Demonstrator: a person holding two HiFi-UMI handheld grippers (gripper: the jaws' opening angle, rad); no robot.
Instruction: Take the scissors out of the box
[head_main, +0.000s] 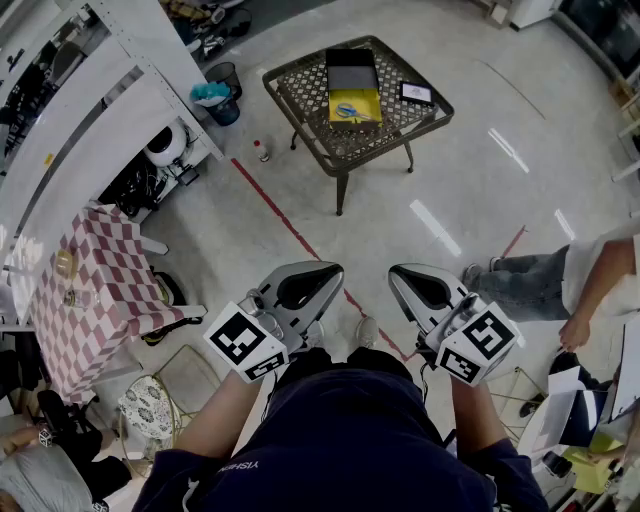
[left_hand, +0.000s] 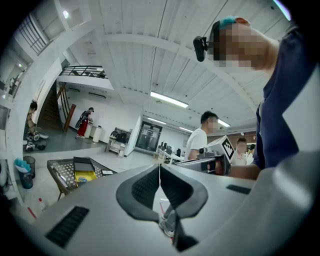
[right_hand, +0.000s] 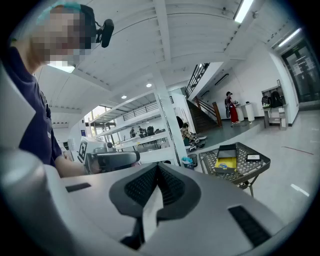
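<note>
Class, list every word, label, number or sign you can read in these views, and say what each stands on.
"YISH", followed by unclear letters: on the person's shirt.
Blue oval label on the yellow part of the box: too small to read.
Card beside the box: too small to read.
Marker cubes: black-and-white patterns only, no letters.

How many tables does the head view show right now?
2: the brown wire-mesh table at top centre, holding the yellow-and-black box; the pink-and-white checked table at left. Others may lie outside the frame.
</note>
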